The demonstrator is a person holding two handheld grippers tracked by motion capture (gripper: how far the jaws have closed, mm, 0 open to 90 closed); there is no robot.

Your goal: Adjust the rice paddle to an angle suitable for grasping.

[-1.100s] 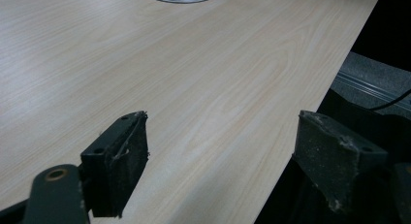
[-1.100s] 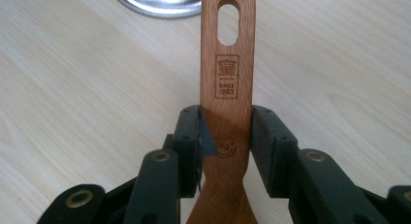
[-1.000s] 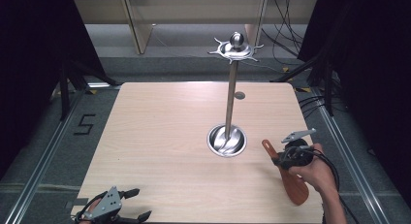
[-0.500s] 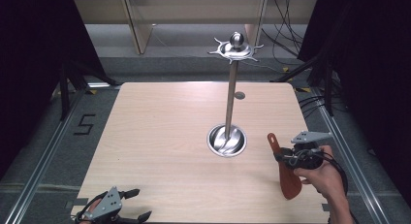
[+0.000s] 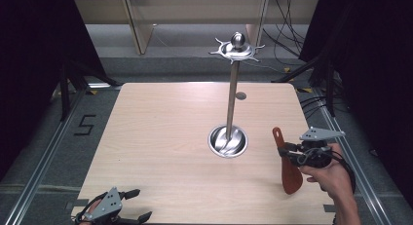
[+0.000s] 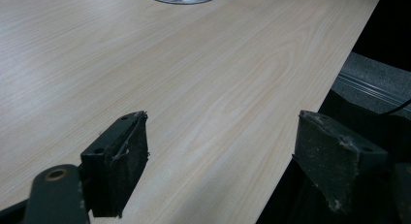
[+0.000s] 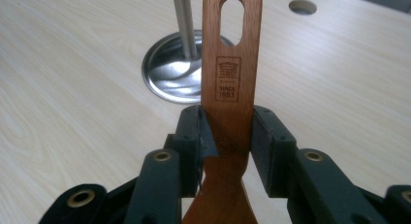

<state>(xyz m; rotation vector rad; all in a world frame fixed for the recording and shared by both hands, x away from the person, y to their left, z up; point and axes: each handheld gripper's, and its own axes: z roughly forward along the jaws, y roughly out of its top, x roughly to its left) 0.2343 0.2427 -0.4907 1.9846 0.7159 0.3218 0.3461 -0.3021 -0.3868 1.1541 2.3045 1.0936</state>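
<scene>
Wooden spatula (image 7: pixel 231 95) clamped in my right gripper (image 7: pixel 228 136) near the table's (image 5: pixel 160 137) right edge; left gripper (image 6: pixel 218 156) wide open, empty, probably front-left corner

A reddish-brown wooden spatula (image 7: pixel 231 83) bears a stamped mark. The stand (image 5: pixel 232 96) and its round base (image 5: pixel 228 141) are shiny silver. The table (image 5: pixel 160 137) shows pale wood grain.
</scene>
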